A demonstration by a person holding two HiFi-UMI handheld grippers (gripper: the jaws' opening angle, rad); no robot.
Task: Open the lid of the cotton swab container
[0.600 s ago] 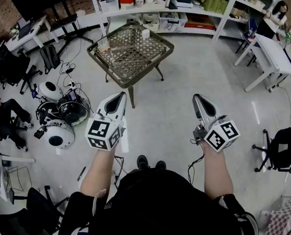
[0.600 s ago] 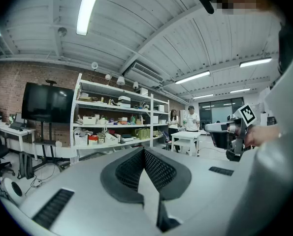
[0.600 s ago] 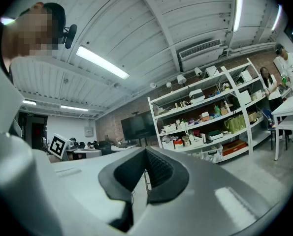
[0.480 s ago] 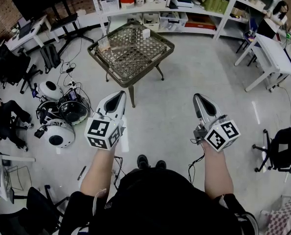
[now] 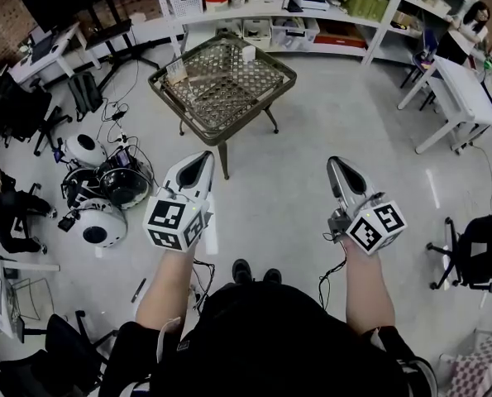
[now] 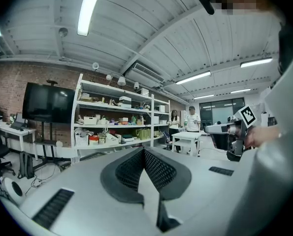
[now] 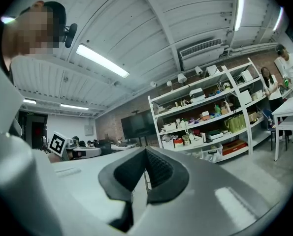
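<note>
A low wire-mesh table [image 5: 221,85] stands on the floor some way ahead of me. Two small things rest on it: a pale box [image 5: 175,71] near its left corner and a small white container [image 5: 247,53] at its far side. Which one holds the cotton swabs is too small to tell. My left gripper [image 5: 198,163] and right gripper [image 5: 338,166] are held at waist height, well short of the table, both shut and empty. In the left gripper view the left gripper [image 6: 144,151] has its pads pressed together. The right gripper [image 7: 146,151] looks the same in the right gripper view.
Round robot parts and cables [image 5: 105,193] lie on the floor to the left. Shelves [image 5: 262,11] with boxes line the far wall. A white table [image 5: 456,98] stands at right with an office chair [image 5: 477,251] nearer. People sit at far left and far right.
Both grippers stay shut and hold their place. The head view has tipped slightly, so the table sits a little higher in the frame.
</note>
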